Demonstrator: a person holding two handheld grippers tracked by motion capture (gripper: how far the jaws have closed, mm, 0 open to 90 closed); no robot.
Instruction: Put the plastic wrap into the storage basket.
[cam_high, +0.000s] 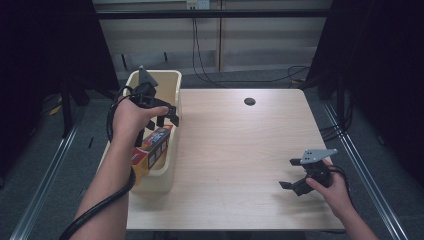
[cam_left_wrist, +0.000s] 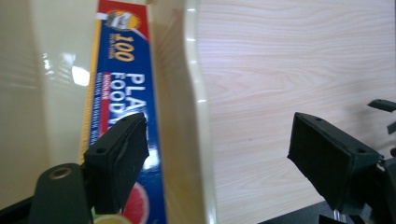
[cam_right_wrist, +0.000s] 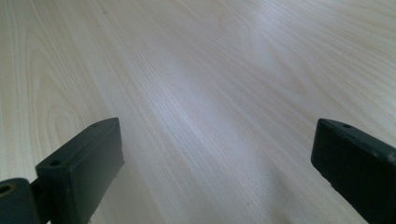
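Pale wooden desk (cam_high: 240, 150) with a cream bin (cam_high: 170, 82) at its left edge. Left gripper (cam_high: 162, 119) hovers over the bin rim, jaws spread and empty, above the food-wrap box (cam_left_wrist: 126, 79) lying inside the bin. Right gripper (cam_high: 290, 186), jaws spread and empty, hangs low over bare desk.

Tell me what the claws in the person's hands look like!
Both are black, with two flat, blocky fingers. The left claw trails a thick black cable along the bare forearm and carries a dark pointed plate on top. The right claw carries a grey three-cornered plate with small holes and a thinner black cable. No sleeves show.
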